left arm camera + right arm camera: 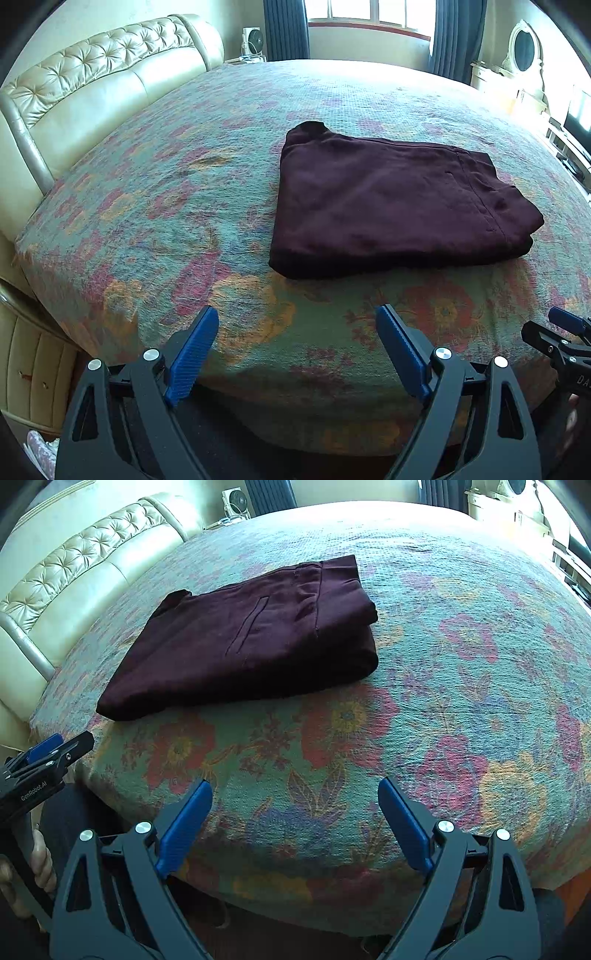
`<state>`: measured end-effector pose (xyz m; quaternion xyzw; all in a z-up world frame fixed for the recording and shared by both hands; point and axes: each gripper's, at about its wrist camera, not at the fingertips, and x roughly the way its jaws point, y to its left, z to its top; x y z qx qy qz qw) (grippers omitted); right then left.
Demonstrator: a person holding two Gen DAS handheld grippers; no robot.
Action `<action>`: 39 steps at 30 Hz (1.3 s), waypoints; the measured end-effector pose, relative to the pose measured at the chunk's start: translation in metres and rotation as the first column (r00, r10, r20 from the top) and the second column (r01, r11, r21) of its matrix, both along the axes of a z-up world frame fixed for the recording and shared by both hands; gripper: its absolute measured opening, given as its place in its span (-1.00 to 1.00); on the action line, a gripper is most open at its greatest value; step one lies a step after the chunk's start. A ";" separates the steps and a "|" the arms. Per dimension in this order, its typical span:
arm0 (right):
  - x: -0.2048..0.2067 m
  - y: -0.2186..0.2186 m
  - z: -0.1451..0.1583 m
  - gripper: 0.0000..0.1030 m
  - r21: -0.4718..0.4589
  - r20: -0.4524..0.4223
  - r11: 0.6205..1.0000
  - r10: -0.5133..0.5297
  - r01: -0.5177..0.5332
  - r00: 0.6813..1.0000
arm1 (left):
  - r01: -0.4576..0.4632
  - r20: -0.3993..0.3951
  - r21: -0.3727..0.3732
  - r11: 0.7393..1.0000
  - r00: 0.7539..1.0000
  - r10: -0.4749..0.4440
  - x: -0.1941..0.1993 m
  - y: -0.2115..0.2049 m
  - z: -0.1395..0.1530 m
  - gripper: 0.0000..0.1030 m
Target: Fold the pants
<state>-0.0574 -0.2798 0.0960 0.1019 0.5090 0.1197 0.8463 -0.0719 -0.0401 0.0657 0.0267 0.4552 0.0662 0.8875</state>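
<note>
Dark maroon pants (pixel 388 203) lie folded into a flat rectangle on the flowered bedspread (pixel 184 206); in the right wrist view the pants (pixel 251 638) show a pocket slit and a waistband on top. My left gripper (pixel 297 317) hovers open over the bed's near edge, short of the pants, with nothing between its blue pads. My right gripper (pixel 295 790) is open too, empty, over the near edge to the right of the pants. Each gripper shows at the edge of the other's view: the right gripper (pixel 561 332), the left gripper (pixel 51 753) held by a hand (pixel 40 860).
A cream tufted headboard (pixel 92 81) runs along the left side of the bed. At the far end stand a small fan (pixel 253 40), dark curtains (pixel 286 29) and a window. A white dressing table with an oval mirror (pixel 524 48) is at the far right.
</note>
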 end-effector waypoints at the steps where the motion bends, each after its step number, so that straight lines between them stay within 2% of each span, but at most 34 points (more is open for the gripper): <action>1: 0.000 0.000 -0.001 0.77 0.000 -0.001 1.000 0.000 0.000 1.000 | -0.002 0.000 -0.002 1.000 1.000 0.002 0.000 0.000 0.000 0.67; 17: -0.001 0.005 -0.005 0.77 0.000 -0.024 1.000 0.016 -0.016 1.000 | -0.017 -0.009 0.006 1.000 1.000 0.017 -0.001 0.001 -0.001 0.68; 22: 0.000 0.006 -0.007 0.77 -0.004 -0.030 1.000 0.025 -0.025 0.999 | -0.043 -0.034 0.073 0.996 0.998 0.046 0.004 -0.001 -0.004 0.70; 25: 0.000 0.007 -0.007 0.77 -0.006 -0.032 1.000 0.027 -0.027 0.999 | -0.045 -0.046 0.064 0.997 0.998 0.048 0.004 0.000 -0.006 0.70; 34: 0.000 0.008 -0.009 0.77 -0.014 -0.038 0.999 0.035 -0.036 0.999 | -0.048 -0.024 0.068 0.997 0.998 0.050 0.001 0.000 -0.005 0.75; 39: 0.000 0.010 -0.011 0.77 -0.025 -0.036 0.999 0.043 -0.043 0.998 | 0.016 0.040 0.033 0.999 0.999 -0.017 -0.004 -0.004 0.005 0.76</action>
